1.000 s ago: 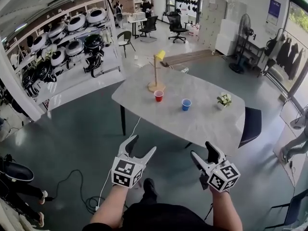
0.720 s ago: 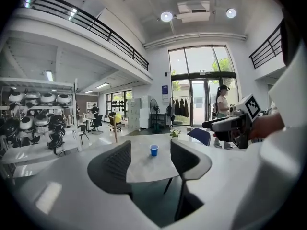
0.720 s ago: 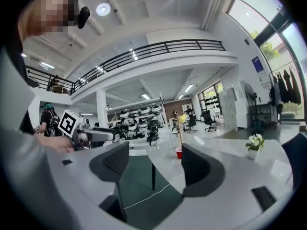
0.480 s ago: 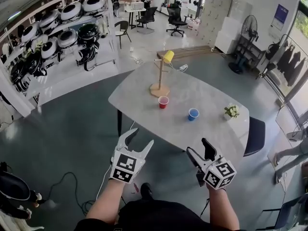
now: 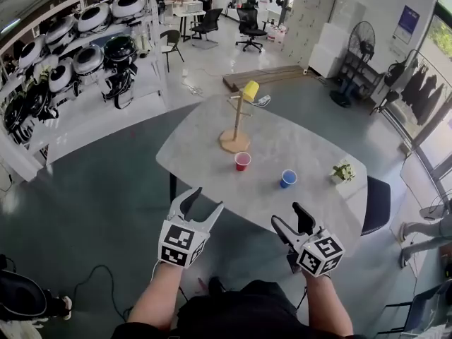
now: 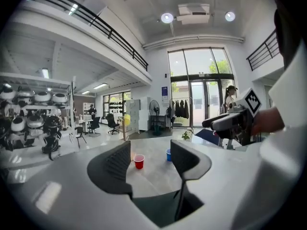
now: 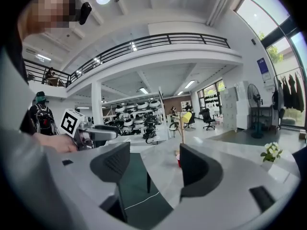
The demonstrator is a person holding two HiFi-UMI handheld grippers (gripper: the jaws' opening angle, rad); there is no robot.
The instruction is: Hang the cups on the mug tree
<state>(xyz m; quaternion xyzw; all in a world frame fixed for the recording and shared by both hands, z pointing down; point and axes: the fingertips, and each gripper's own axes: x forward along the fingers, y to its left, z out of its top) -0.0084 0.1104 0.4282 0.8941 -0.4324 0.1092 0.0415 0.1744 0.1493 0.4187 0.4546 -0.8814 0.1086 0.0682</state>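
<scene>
The mug tree [image 5: 235, 124] stands upright near the far side of the bench [image 5: 198, 147]. One yellow cup [image 5: 250, 90] hangs on it, up at the top. A red cup [image 5: 242, 161] stands on the bench just in front of the tree's round foot, with its open side up. A blue cup [image 5: 287, 179] stands a little to the right of the red one, apart from it, and it is open side up too. A small plant [image 5: 344, 171] in a pot sits near the right edge of the bench, and a dark chair [image 5: 374, 202] is pushed in on that side. The person holds both tongs out over the green floor [image 5: 106, 210], at the near edge of the bench and well apart from the cups. The left tongs [image 5: 205, 200] have just been closing a little. Their jaws are partly open and there is nothing in them. In the left gripper view the red cup [image 6: 139, 161] and the blue cup [image 6: 168, 155] show far off in the gap between the jaws. The right tongs [image 5: 286, 215] are wide open and hold nothing either. In the right gripper view the mug tree [image 7: 182, 128] with its yellow cup [image 7: 186, 117] shows far off past the jaws. A long shelf [image 5: 70, 55] full of round white and black things runs along the left of the room.
</scene>
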